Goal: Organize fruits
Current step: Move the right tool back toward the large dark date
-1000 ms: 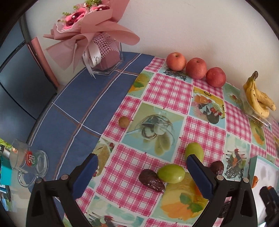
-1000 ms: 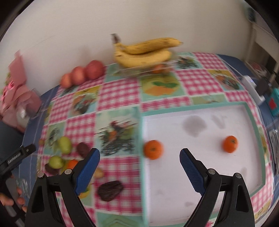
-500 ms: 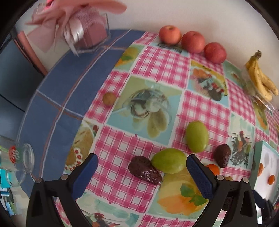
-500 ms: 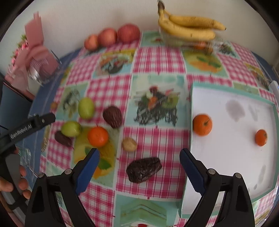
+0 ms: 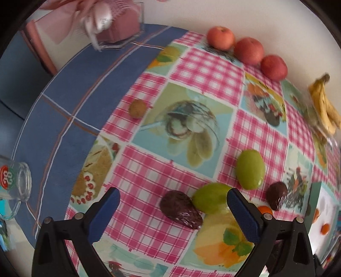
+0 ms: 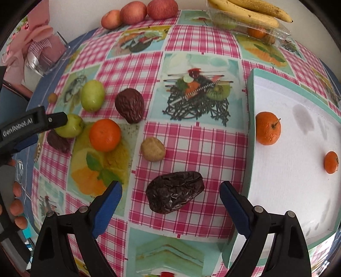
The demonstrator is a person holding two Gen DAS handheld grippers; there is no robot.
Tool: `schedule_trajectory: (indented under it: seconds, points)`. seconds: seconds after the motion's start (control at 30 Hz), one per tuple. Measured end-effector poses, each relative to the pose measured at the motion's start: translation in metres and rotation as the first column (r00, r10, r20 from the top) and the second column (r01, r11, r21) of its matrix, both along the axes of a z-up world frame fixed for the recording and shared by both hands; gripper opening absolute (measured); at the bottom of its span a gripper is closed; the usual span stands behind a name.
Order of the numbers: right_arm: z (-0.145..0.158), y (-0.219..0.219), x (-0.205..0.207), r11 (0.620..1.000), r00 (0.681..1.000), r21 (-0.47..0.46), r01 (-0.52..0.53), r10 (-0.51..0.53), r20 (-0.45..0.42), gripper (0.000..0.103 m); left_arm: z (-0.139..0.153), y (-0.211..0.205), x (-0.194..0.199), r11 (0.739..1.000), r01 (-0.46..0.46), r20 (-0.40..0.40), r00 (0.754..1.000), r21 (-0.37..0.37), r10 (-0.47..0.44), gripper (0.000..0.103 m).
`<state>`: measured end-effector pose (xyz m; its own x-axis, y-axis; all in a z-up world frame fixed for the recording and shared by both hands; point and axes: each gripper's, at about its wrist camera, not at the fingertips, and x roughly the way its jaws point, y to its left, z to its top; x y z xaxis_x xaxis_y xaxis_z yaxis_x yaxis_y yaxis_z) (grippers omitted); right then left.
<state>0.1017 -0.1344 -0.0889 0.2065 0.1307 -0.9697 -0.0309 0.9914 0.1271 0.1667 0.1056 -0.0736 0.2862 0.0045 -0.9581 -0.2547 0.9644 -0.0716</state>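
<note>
My left gripper (image 5: 170, 209) is open and empty, low over a dark date (image 5: 180, 209) and a green fruit (image 5: 210, 198) that lie between its fingers. A second green fruit (image 5: 250, 169) lies behind them. My right gripper (image 6: 170, 201) is open and empty, with a large dark date (image 6: 173, 191) between its fingers. A tangerine (image 6: 104, 135), a brown nut (image 6: 153, 149) and a wrinkled dark fruit (image 6: 129, 105) lie beyond it. Two tangerines (image 6: 268, 128) (image 6: 331, 162) sit in the white tray (image 6: 251, 102) on the right.
Three red apples (image 5: 247, 51) line the back wall. Bananas (image 6: 251, 15) lie on a clear plastic box at the back right. A pink bouquet in a glass vase (image 5: 119, 27) stands at the back left. A glass mug (image 5: 16, 185) sits on the blue cloth. A small brown fruit (image 5: 137, 108) lies alone.
Both grippers have moved down and closer to the table. The right one swung left from over the tray to the large date. Both stayed open.
</note>
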Motion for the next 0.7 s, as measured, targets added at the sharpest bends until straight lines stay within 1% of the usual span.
schedule_trajectory:
  seconds: [0.1, 0.27, 0.37, 0.47, 0.6, 0.67, 0.7]
  points:
    - [-0.001, -0.002, 0.002, 1.0, 1.0, -0.011, 0.003, -0.003, -0.01, 0.093, 0.002, -0.002, -0.001, 1.0, 0.009, 0.009, 1.0, -0.015, -0.009, 0.101]
    - [-0.003, 0.002, 0.001, 0.999, 1.0, -0.031, -0.016, 0.015, -0.014, 0.093, 0.001, -0.024, 0.001, 0.996, 0.088, 0.009, 0.996, -0.015, -0.087, 0.099]
    - [-0.005, 0.005, -0.002, 0.999, 1.0, -0.034, -0.015, 0.014, -0.012, 0.092, -0.002, -0.033, 0.005, 0.993, 0.117, 0.007, 0.993, -0.014, -0.117, 0.091]
    - [-0.002, 0.004, 0.0, 0.999, 1.0, -0.047, -0.014, 0.014, 0.001, 0.092, -0.006, -0.037, 0.007, 0.991, 0.136, -0.01, 0.991, -0.011, -0.136, 0.088]
    - [0.001, 0.004, 0.001, 0.998, 0.999, -0.047, -0.033, 0.034, 0.014, 0.092, -0.007, -0.042, 0.01, 0.988, 0.15, -0.016, 0.989, 0.027, -0.149, 0.084]
    - [0.001, 0.004, 0.0, 0.998, 0.999, -0.047, -0.036, 0.037, 0.011, 0.087, -0.005, -0.04, 0.011, 0.989, 0.145, -0.01, 0.989, 0.021, -0.145, 0.083]
    - [0.0, 0.005, 0.001, 0.998, 0.999, -0.048, -0.036, 0.037, 0.007, 0.083, -0.005, -0.038, 0.01, 0.989, 0.143, -0.008, 0.99, 0.02, -0.143, 0.083]
